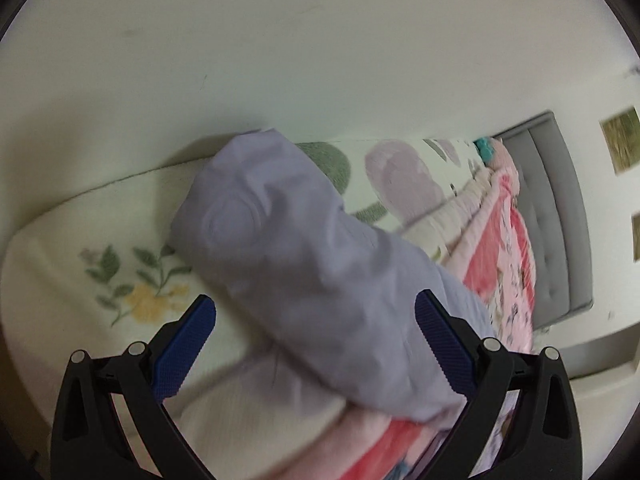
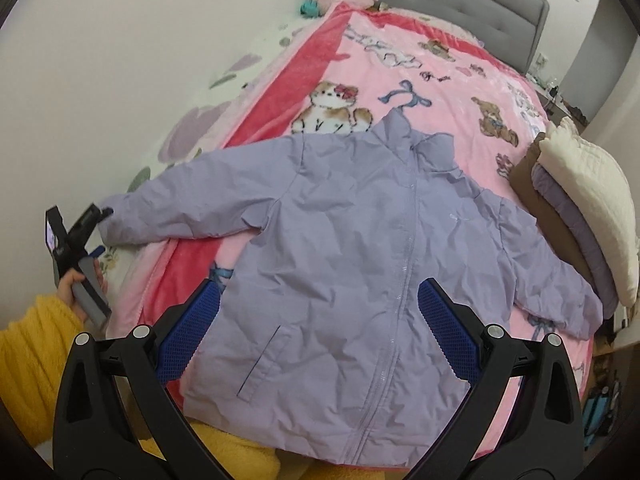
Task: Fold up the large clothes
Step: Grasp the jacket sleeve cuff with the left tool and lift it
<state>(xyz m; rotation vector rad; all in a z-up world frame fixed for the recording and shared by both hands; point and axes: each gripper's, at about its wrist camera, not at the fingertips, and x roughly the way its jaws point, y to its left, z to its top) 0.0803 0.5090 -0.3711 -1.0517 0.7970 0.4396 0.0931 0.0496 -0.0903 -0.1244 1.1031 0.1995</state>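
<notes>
A lilac padded jacket (image 2: 344,248) lies front up and spread flat on the pink blanket (image 2: 400,68), zip closed, both sleeves out to the sides. My right gripper (image 2: 319,302) is open and empty, hovering above the jacket's lower front. My left gripper (image 1: 315,314) is open around the end of the jacket's left sleeve (image 1: 304,264), its blue pads (image 1: 188,344) apart on either side of the cloth. In the right wrist view the left gripper (image 2: 102,216) sits at the sleeve cuff at the bed's left edge.
A stack of folded clothes (image 2: 580,208), brown, lilac and cream, lies at the bed's right edge. A grey headboard (image 2: 432,0) is at the far end. A white wall (image 2: 120,60) runs along the left side. A floral sheet (image 1: 120,280) lies under the blanket.
</notes>
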